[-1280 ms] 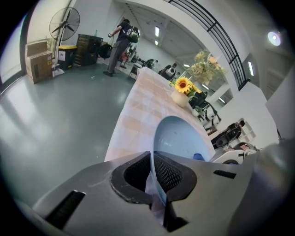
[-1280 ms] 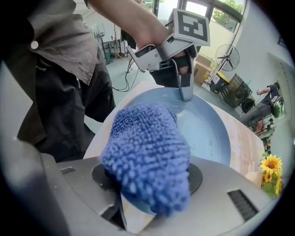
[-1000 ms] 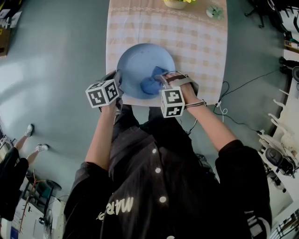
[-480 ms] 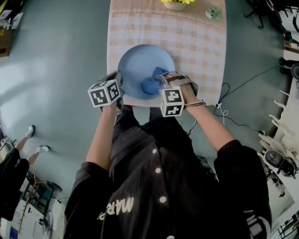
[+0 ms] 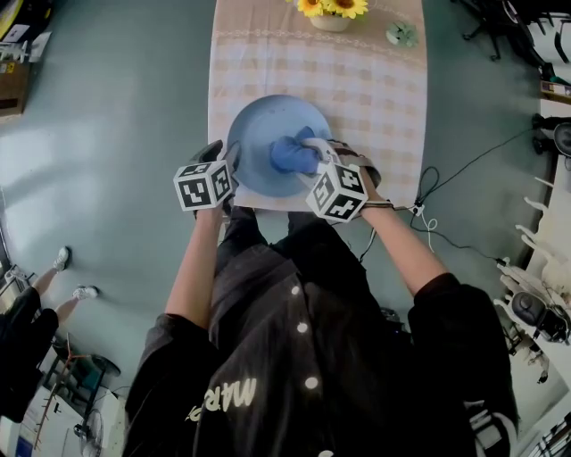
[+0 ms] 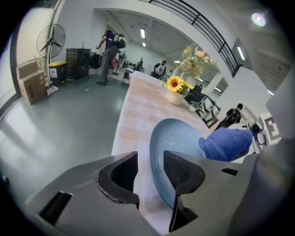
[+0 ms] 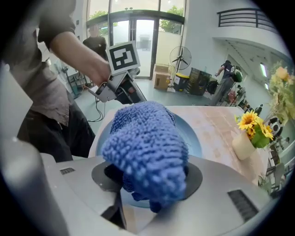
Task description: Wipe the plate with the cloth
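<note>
A light blue plate (image 5: 268, 134) lies at the near end of the checked table (image 5: 375, 80). My left gripper (image 5: 227, 165) is at the plate's left rim. In the left gripper view the rim of the plate (image 6: 175, 143) runs between the jaws of the left gripper (image 6: 150, 173), which have just been opening; a gap shows beside the rim. My right gripper (image 5: 312, 152) is shut on a bunched blue cloth (image 5: 293, 154) over the plate's right half. In the right gripper view the cloth (image 7: 145, 147) fills the jaws of the right gripper (image 7: 147, 179) and hides most of the plate (image 7: 191, 138).
A vase of sunflowers (image 5: 328, 11) and a small green object (image 5: 401, 34) stand at the table's far end. Cables (image 5: 446, 178) lie on the floor to the right. People stand far back in the hall (image 6: 108, 50).
The right gripper has rolled and risen with the cloth, further onto the plate. The left gripper stays at the rim. The head view has shifted a little.
</note>
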`<state>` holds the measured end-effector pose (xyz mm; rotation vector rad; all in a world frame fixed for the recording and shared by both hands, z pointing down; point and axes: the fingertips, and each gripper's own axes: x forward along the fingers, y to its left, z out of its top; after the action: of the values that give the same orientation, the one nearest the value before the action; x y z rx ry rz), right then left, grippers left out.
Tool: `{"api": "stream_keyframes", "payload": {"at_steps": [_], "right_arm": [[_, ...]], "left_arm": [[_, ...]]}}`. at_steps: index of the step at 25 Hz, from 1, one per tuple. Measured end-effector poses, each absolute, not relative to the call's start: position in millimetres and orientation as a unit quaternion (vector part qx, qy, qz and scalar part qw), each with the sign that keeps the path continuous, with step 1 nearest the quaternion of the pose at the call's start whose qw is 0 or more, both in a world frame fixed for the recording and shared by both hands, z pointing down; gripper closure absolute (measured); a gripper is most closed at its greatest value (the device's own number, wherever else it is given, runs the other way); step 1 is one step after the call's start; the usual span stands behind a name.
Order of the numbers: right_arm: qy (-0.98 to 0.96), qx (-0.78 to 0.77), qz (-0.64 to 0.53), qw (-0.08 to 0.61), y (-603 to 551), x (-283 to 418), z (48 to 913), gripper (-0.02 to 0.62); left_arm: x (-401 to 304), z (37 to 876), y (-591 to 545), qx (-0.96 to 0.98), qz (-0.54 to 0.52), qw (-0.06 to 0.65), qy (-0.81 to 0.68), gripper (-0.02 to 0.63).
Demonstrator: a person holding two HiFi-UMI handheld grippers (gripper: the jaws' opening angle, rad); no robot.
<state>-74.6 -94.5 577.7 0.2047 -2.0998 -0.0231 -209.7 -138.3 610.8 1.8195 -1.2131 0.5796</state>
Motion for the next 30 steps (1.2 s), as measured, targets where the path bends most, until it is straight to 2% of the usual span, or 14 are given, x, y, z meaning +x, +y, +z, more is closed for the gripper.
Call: {"api": "stream_keyframes", "payload": {"at_steps": [10,16,19,24,30], "right_arm": [[-0.9,0.226,0.018,0.372,-139.2,-70.2,500.1,0.399],[-0.907,0.315,0.027,0.279,-162.5,-55.9,432.4,0.399],[-0.905,0.349,0.008,0.243,-172.4,-43.2,401.5,0.399],[-0.901,0.396,-0.011,0.178,-180.3,-22.8,359.3,0.399],[-0.889,0.451,-0.012,0.075,-182.4,7.6,296.1,0.399]], "left_arm": [[-210.8,541.0,-156.3,0.77,0.178,0.363,-0.494,0.434],[-207.3,458.3,-168.4,0.81,0.146,0.238,-0.516,0.557],[-198.9,415.8,-173.2,0.829,0.119,0.184,-0.515,0.583],[-193.7,359.5,-178.0,0.839,0.055,0.153,-0.519,0.589],[-208.6,304.1,-181.5,0.834,0.026,0.106,-0.541,0.589]]}}
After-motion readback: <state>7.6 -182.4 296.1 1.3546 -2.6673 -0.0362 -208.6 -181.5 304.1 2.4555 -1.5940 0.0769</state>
